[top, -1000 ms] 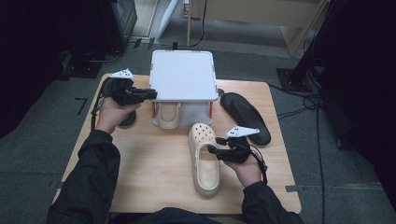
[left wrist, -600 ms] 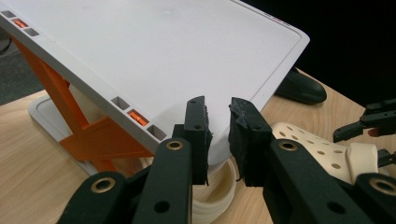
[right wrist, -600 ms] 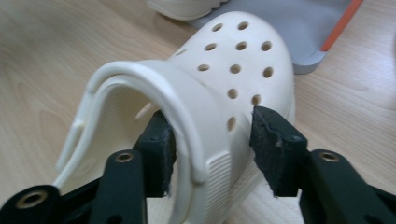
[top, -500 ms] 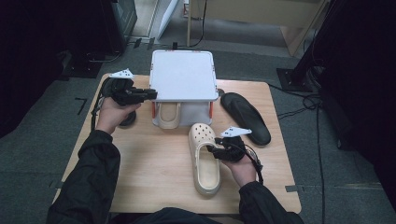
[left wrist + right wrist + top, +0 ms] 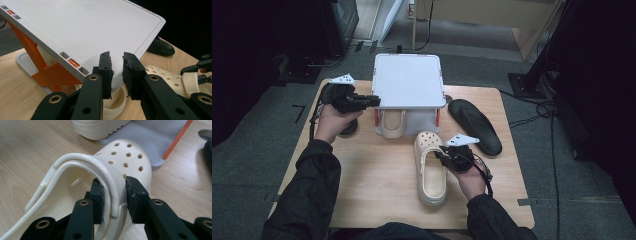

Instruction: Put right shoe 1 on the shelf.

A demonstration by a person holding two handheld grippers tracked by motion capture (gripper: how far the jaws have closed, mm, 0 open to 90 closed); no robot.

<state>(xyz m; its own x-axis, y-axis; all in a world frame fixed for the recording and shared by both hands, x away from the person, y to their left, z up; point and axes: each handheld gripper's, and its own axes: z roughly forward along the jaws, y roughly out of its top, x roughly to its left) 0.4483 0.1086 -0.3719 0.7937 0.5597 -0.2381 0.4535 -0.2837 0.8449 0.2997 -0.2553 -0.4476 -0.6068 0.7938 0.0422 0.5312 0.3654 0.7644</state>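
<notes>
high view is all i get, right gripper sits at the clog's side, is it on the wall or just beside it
observer: the right gripper straddles the side wall of the cream clog, one jaw inside and one outside. The jaws have just been closing, and both pads look to touch the wall.
operator: and the left one, is it holding the rack
observer: no, the left gripper is shut to a slit with nothing between its jaws. It points at the near corner of the white rack, above the second clog.
</notes>
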